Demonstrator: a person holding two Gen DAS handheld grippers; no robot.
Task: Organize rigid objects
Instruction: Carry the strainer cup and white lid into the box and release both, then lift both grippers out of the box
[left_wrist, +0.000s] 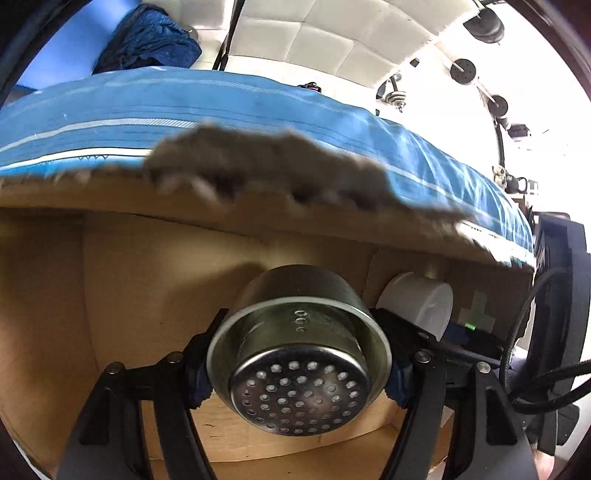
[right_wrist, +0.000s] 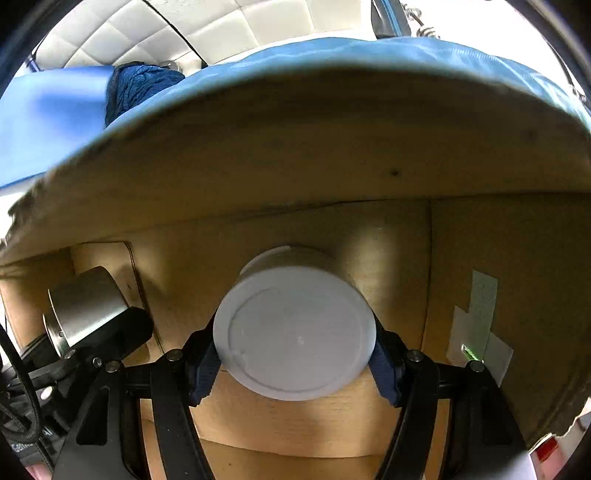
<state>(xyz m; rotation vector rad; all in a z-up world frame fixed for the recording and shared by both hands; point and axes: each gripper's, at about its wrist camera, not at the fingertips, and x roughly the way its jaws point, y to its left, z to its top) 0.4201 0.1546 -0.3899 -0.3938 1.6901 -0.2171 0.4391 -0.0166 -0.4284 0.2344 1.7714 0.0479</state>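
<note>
My left gripper (left_wrist: 297, 363) is shut on a steel perforated container (left_wrist: 299, 354), its holed base facing the camera, held inside a cardboard box (left_wrist: 147, 288). My right gripper (right_wrist: 295, 345) is shut on a white plastic cup (right_wrist: 295, 332), base toward the camera, also inside the box. The white cup shows in the left wrist view (left_wrist: 417, 302) just right of the steel container. The steel container shows in the right wrist view (right_wrist: 85, 306) at the left.
The box's torn flap (left_wrist: 295, 177) hangs above the opening. A bed with a blue striped cover (left_wrist: 221, 99) lies behind the box, with a dark blue cloth (left_wrist: 147, 40) on it. Dumbbells (left_wrist: 395, 94) lie on the floor at the far right. Tape (right_wrist: 480, 317) marks the box wall.
</note>
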